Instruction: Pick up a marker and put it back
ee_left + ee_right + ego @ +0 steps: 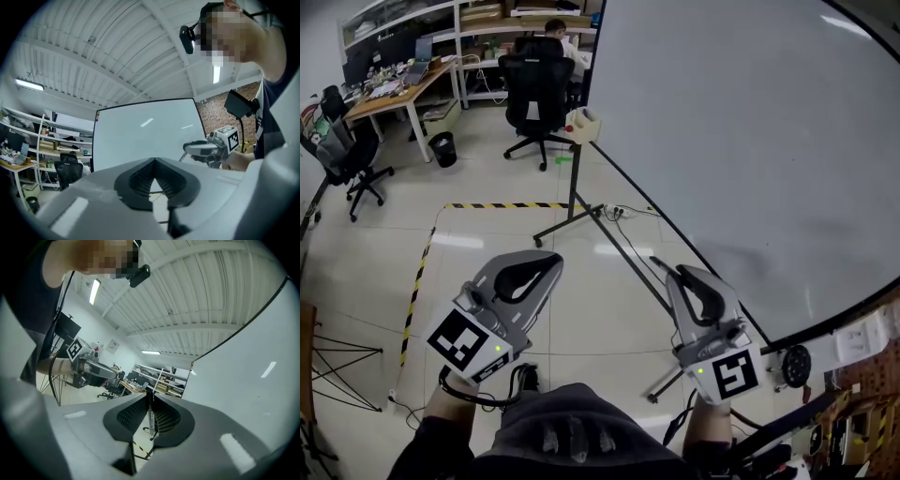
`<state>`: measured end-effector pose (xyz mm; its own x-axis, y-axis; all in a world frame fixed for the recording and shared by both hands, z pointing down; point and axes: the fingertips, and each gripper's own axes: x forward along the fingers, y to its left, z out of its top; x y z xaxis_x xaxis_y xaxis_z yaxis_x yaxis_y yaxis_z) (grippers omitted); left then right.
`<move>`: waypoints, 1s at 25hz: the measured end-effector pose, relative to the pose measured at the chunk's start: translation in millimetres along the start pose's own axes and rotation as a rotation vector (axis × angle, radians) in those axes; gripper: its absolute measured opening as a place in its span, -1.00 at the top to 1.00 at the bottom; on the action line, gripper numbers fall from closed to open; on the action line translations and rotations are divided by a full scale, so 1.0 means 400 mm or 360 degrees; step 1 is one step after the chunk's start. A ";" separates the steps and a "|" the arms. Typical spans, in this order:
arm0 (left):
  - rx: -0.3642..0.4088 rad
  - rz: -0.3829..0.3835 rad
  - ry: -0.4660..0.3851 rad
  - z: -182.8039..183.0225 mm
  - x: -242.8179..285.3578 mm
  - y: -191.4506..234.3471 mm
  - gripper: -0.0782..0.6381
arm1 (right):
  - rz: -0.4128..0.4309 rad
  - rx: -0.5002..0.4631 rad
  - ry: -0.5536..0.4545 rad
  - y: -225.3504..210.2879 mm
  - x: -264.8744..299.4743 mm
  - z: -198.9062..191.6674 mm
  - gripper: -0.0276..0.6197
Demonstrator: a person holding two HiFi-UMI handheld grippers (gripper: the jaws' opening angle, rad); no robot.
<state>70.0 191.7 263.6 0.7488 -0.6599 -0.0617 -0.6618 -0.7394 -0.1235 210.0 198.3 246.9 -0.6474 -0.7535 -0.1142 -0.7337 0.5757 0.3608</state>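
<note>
No marker can be picked out in any view. A pale holder (581, 125) hangs at the far lower corner of the big whiteboard (741, 141); what it contains is too small to tell. My left gripper (555, 261) is held low over the floor, its tips pressed together with nothing between them (154, 160). My right gripper (659, 264) is beside the whiteboard's lower edge, its jaws together but for a thin slit and empty (150, 397). Each gripper appears in the other's view: the right gripper (185, 147) and the left gripper (118, 376).
The whiteboard stand's legs (572, 220) spread over the tiled floor, with a power strip (614, 212) beside them. Yellow-black tape (502, 205) marks the floor. Office chairs (539, 89), desks and a seated person (555, 33) are farther back. A brick wall with a socket (872, 337) is at right.
</note>
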 end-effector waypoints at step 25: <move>-0.0040 -0.0095 -0.0127 0.011 -0.066 0.225 0.76 | -0.0199 -0.0104 0.0071 0.048 0.144 0.055 0.78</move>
<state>-9.1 143.0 249.6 0.7867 -0.6027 -0.1338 -0.6160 -0.7808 -0.1047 154.1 173.0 226.9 -0.5411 -0.8321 -0.1215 -0.7922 0.4559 0.4057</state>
